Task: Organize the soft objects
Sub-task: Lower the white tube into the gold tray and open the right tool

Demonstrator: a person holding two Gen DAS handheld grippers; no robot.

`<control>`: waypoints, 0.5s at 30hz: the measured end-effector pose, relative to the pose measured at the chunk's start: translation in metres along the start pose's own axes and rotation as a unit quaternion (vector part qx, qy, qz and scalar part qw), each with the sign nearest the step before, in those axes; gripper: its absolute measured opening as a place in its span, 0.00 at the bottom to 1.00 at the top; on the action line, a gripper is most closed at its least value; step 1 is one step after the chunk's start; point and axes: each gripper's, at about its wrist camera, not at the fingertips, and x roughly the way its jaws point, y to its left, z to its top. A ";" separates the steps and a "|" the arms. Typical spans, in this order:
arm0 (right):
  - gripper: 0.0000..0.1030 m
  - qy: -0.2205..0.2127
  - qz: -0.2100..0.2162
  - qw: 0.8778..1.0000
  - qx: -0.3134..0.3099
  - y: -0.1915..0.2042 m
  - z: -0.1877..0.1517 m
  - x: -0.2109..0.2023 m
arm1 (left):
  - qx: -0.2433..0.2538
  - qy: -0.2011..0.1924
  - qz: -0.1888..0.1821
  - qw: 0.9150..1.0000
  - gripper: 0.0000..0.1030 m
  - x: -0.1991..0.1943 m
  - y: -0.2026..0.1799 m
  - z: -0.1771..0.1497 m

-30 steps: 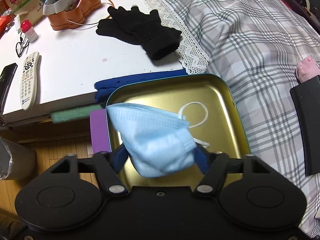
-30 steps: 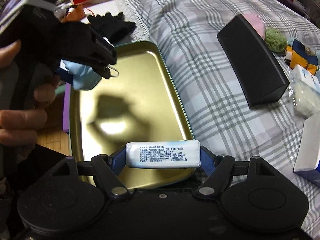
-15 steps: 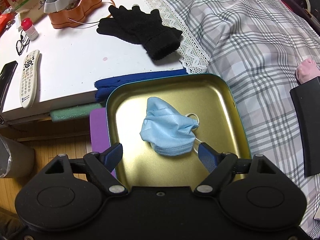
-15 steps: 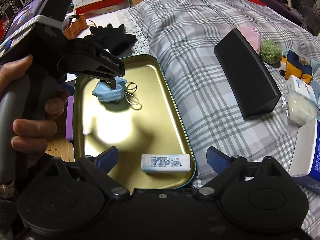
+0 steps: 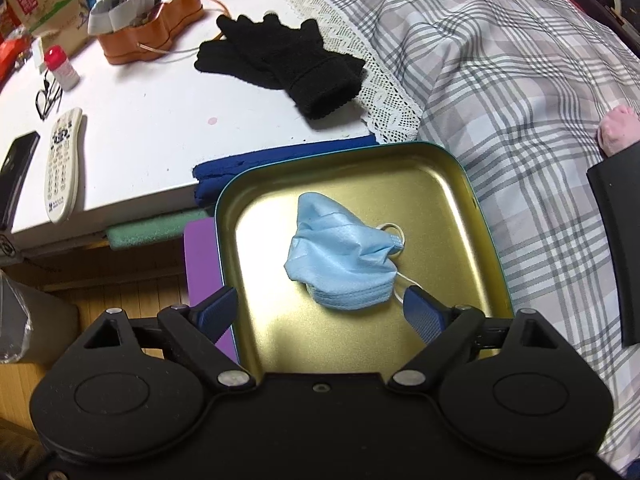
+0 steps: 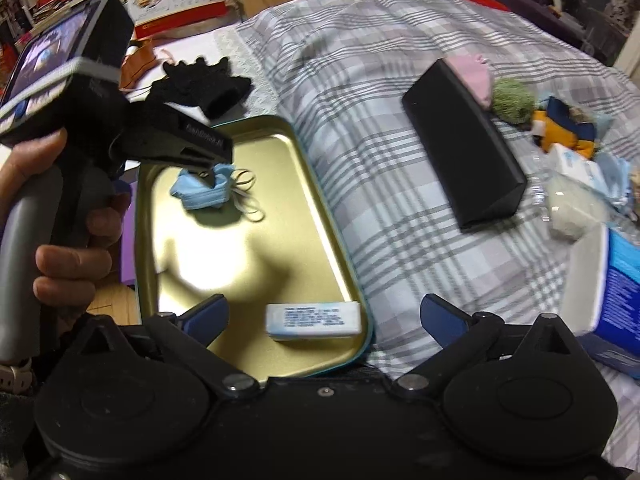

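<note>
A gold tin tray [image 5: 280, 340] with a teal rim rests on the plaid bed cover. In it lies a crumpled blue face mask [image 5: 340, 264], just ahead of my left gripper [image 5: 320, 306], whose jaws are opening without touching it. The right wrist view shows the same tray [image 6: 240, 264] with a small white tissue pack [image 6: 314, 320] at its near edge. That pack sits between the fingers of my right gripper [image 6: 325, 311]; its jaws are opening and the pads are clear of the pack. A pair of black gloves [image 5: 280, 60] lies on the white desk.
A black case [image 6: 460, 148] lies on the bed, with a pink item [image 6: 472, 76], a green fuzzy ball [image 6: 512, 100], a yellow-blue cloth [image 6: 568, 128] and tissue packs beyond. A blue box [image 6: 620, 292] stands at right. A remote [image 5: 62, 164] and an orange tin [image 5: 148, 24] are on the desk.
The left gripper let go of the mask and the right gripper let go of the tissue pack. Both now lie in the tray, and both sets of jaws have spread wider.
</note>
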 end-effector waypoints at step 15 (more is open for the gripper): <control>0.95 -0.014 -0.015 0.990 0.137 -0.100 -0.018 -0.052 | 0.100 -0.099 -0.051 0.989 0.96 -0.027 -0.035 -0.025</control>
